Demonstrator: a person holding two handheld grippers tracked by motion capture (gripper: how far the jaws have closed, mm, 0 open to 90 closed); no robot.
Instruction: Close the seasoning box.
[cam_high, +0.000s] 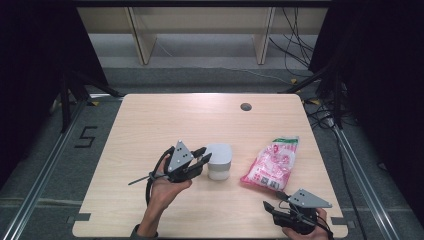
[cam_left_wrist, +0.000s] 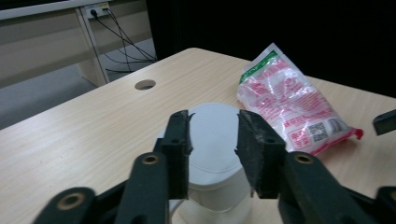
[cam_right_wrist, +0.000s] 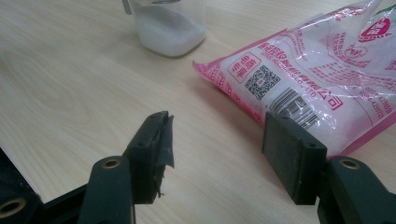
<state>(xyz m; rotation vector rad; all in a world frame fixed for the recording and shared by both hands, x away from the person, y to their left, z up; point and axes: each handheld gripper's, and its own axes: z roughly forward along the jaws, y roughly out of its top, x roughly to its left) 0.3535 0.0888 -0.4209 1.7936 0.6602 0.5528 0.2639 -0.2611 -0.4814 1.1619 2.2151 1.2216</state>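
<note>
1. The left hand-held gripper (cam_high: 204, 157), jaws parted and holding nothing, reaches the white jar (cam_high: 219, 161) mid-worktop (cam_high: 150, 120).
2. Centre the jaws on the lid before closing.
3. The right hand-held gripper (cam_high: 272, 209) waits open near the front right corner, beside the pink bag (cam_high: 272, 162).

This is a lab or recording studio, not a home. The pale wood counter (cam_high: 150, 125) stands alone on grey carpet, with black curtains (cam_high: 30, 75) hanging to either side of the tongs. Ahead of the tongs, beyond the counter's far edge, loose cables (cam_high: 295, 45) trail over the floor below a long beige bench (cam_high: 200, 20). Metal rails (cam_high: 45, 165) run along the floor outside the left tongs (cam_high: 201, 156), with a taped number five (cam_high: 86, 136) beside them. A cable hole (cam_high: 245, 106) pierces the counter far ahead of the tongs.
</note>
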